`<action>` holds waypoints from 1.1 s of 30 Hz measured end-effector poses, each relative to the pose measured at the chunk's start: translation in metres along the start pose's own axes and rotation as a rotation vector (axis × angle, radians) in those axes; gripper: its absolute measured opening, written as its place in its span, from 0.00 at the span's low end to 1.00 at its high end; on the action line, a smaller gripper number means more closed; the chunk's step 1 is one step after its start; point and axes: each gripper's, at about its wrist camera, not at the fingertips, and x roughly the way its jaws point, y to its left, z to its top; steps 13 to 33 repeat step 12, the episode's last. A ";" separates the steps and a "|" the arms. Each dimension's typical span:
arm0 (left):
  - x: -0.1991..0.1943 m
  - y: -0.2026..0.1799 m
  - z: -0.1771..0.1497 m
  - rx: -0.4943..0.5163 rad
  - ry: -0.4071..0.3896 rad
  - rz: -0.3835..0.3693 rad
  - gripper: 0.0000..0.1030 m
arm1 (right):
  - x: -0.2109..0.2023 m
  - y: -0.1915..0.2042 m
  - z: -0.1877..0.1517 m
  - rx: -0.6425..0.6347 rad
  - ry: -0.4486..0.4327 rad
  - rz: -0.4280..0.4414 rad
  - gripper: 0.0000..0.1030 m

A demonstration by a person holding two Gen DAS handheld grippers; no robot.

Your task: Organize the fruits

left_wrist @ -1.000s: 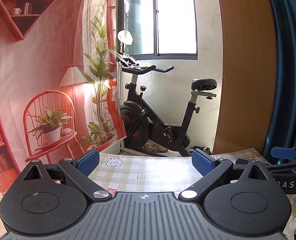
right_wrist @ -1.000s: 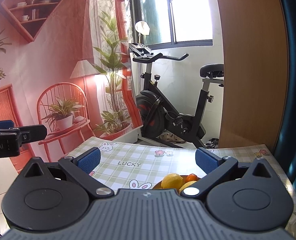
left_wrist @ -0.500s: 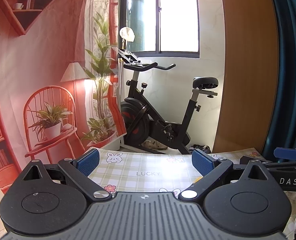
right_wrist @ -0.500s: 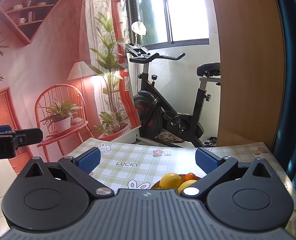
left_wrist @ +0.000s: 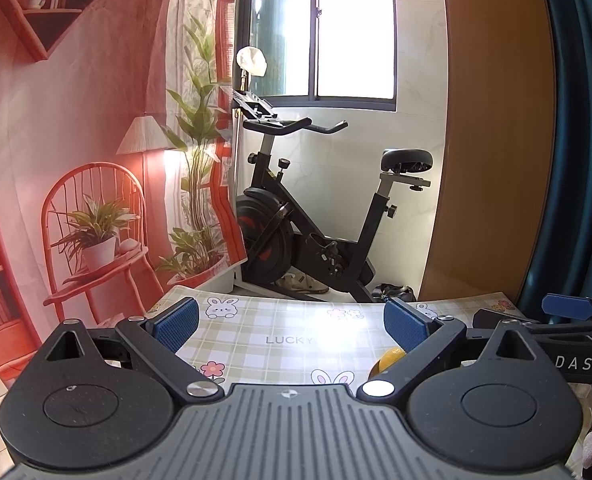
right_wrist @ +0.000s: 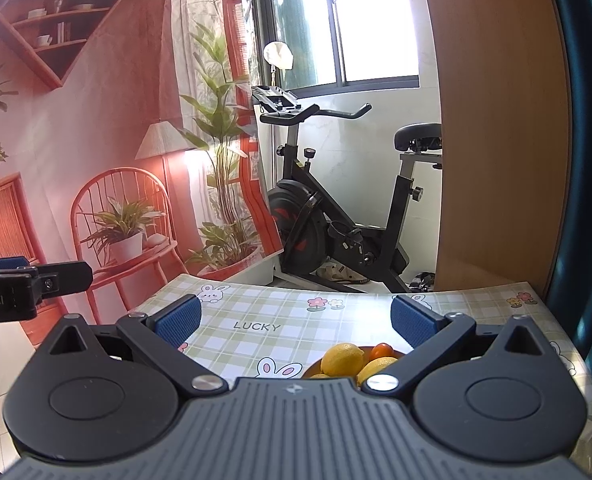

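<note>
Two lemons (right_wrist: 342,358), long axes roughly level, on plate (right_wrist: 311,370).

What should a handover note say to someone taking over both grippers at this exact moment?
Left gripper: open, holding nothing, held above the checked tablecloth.
Right gripper: open, holding nothing, pointed over the fruit.
Fruit: two lemons, one in front of the other, and a small orange-red fruit sit together in a brown dish, low in the right wrist view and partly hidden by the gripper body. The left wrist view catches only a yellow sliver behind its right finger.
Done: no fruit picked up so far as the views show.
Left: all the sorting. No destination container is visible, so find it first.
</note>
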 end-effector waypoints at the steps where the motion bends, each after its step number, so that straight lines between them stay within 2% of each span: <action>1: 0.000 0.000 0.000 -0.001 0.000 -0.001 0.97 | 0.000 0.000 0.000 0.001 0.000 0.000 1.00; 33: -0.002 0.000 -0.001 -0.001 -0.002 -0.008 0.97 | -0.002 0.004 -0.002 -0.002 0.001 0.002 1.00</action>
